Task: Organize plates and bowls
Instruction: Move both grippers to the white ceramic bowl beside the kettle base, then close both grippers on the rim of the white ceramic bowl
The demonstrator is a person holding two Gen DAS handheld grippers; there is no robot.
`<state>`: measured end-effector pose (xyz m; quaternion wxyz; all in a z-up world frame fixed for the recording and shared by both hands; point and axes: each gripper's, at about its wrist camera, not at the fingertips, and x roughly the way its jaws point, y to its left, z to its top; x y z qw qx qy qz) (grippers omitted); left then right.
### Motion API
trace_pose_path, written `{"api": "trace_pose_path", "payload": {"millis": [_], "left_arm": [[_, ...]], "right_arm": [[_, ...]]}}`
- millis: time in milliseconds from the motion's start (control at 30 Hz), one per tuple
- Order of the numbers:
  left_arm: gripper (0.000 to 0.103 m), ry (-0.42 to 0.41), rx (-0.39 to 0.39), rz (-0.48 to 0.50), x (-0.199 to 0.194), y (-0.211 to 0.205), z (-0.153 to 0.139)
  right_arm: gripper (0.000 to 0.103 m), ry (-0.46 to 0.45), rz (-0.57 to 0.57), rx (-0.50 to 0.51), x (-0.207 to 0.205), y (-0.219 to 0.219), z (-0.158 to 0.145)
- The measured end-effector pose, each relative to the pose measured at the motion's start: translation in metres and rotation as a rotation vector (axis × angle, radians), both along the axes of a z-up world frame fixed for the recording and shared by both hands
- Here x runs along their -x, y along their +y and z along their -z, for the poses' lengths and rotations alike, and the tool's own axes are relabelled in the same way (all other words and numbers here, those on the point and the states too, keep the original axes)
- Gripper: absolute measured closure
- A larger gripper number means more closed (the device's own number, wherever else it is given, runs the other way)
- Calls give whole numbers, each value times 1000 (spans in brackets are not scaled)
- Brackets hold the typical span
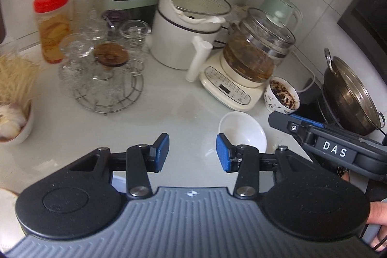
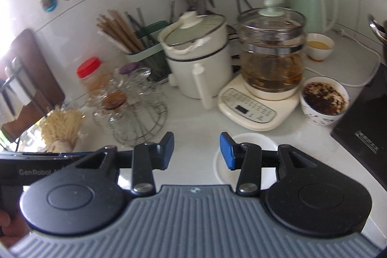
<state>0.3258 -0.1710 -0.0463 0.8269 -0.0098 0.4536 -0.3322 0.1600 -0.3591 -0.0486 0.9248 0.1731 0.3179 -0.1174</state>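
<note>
Left hand-held gripper (image 1: 192,152): tilted down, jaws apart, empty | white bowl (image 1: 244,131): perhaps just beyond.

A surface (image 2: 193,127) runs back to a wall. Nearest, just ahead of the right claw (image 2: 196,151), lies an empty bowl (image 2: 254,139). Behind it stands a glass kettle on its base (image 2: 271,64), with a filled cup (image 2: 324,100) to its right. Left of the kettle stands a lidded pot (image 2: 196,55), and behind that a chopstick holder (image 2: 142,45). Further left, a wire rack of glasses (image 2: 135,108) stands before a jar (image 2: 90,74). In the left wrist view, a wok (image 1: 348,93) sits at the far right.
</note>
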Motion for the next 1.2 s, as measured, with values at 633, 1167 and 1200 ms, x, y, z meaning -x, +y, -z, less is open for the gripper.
{"api": "trace_pose_path", "payload": {"millis": [633, 1167, 1200], "left_arm": [[54, 104, -35, 107, -41, -90, 41], [46, 223, -24, 63, -60, -134, 88], [46, 232, -25, 59, -59, -135, 91]], "right_arm": [[58, 63, 276, -143, 12, -96, 42], [20, 185, 221, -460, -20, -169, 107], [20, 196, 212, -474, -22, -170, 111]]}}
